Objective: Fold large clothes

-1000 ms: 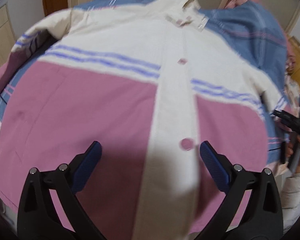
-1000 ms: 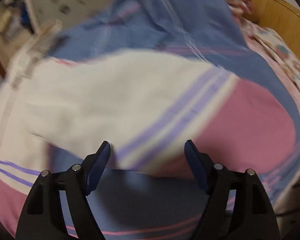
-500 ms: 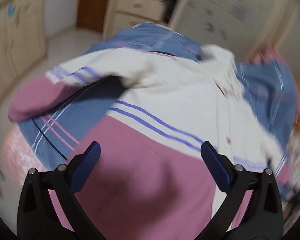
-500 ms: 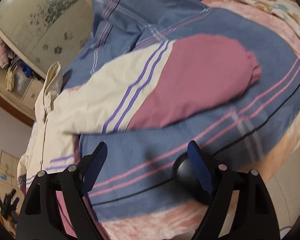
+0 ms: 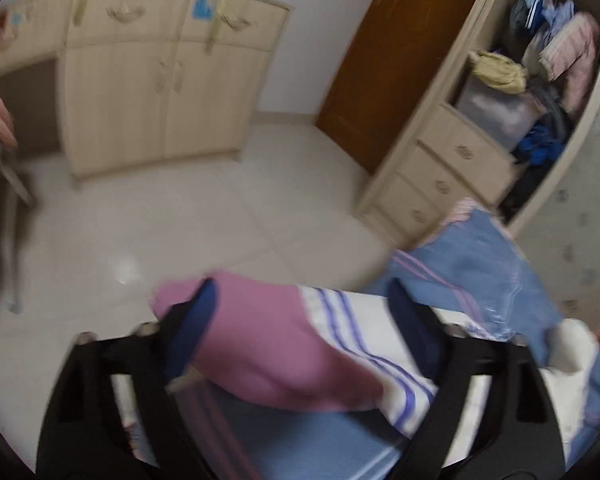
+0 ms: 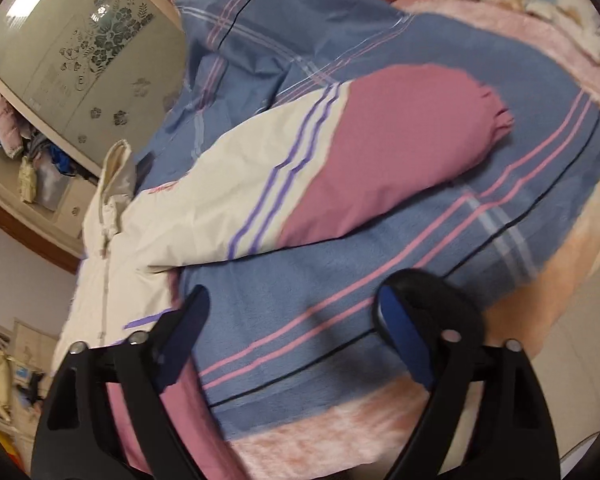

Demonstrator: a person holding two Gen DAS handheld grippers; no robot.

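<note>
A beige cupboard (image 5: 168, 92) stands beside a brown door (image 5: 384, 60).

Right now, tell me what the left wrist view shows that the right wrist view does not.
Only the left wrist view shows the tiled floor, the brown door, the beige cabinet, and the left gripper, open over a pink sleeve at the bed's edge.

Only the right wrist view shows the jacket's cream body, its other sleeve spread flat, the floral panel, and the right gripper, open and holding nothing.

Both show the jacket, the blue striped blanket and the open wardrobe.
</note>
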